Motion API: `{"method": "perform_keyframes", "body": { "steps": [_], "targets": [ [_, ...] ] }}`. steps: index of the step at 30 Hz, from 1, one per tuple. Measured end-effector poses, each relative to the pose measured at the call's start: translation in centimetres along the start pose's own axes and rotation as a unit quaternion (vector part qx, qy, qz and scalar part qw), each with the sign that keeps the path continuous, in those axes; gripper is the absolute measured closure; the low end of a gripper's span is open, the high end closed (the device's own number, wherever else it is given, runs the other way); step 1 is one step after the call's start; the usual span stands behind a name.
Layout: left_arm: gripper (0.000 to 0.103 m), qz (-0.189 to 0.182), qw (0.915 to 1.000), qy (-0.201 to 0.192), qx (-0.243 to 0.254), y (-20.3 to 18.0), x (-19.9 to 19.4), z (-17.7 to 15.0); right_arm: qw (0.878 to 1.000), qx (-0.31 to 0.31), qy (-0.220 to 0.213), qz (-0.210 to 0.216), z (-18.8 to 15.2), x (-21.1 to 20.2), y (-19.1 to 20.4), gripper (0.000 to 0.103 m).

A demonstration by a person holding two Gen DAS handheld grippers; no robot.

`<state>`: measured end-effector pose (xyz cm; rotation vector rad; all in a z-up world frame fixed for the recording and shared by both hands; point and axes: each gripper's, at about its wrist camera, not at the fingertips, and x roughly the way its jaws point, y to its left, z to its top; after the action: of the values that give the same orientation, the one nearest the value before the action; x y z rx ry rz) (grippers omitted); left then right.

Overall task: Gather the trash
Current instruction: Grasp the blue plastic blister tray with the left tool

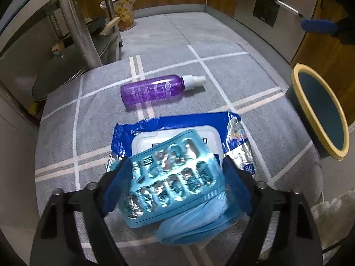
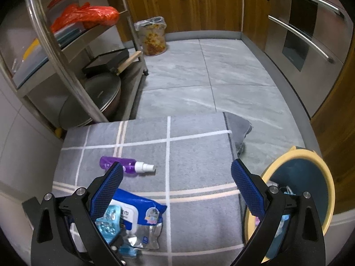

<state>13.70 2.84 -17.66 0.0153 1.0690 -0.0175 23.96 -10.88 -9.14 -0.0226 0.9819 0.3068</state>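
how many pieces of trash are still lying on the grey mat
4: purple spray bottle lying alone farther up the mat; blister pack atop the wet-wipes pack; blue face mask beneath the blister pack. Others may be hidden underneath.

Grey stone-look floor tiles (image 2: pixel 233 71), w/ a grey checked rug (image 2: pixel 195 155) on the near part. Left of rug: steel shelf rack (image 2: pixel 73 71) w/ pans on its low tier. Wood cabinets (image 2: pixel 177 2) along far wall; steel oven (image 2: pixel 310 44) to the right. Dim indoor light.
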Motion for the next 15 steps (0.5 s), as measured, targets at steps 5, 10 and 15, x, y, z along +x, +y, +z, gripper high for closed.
{"method": "perform_keyframes", "body": {
  "steps": [5, 10, 15],
  "targets": [
    [0.049, -0.010, 0.9999, -0.003, -0.004, 0.9, -0.9, 0.4, 1.000, -0.003, 0.003, -0.003, 0.1, 0.3, 0.0, 0.006],
    [0.049, -0.014, 0.9998, -0.002, -0.014, 1.7, -1.3, 0.6, 1.000, -0.004, 0.002, -0.003, 0.3, 0.5, 0.2, 0.006],
    [0.050, -0.010, 0.9998, -0.019, -0.005, 1.8, -2.1, 1.0, 1.000, -0.008, 0.001, 0.002, 0.4, 0.5, 0.4, 0.006]
  ]
}}
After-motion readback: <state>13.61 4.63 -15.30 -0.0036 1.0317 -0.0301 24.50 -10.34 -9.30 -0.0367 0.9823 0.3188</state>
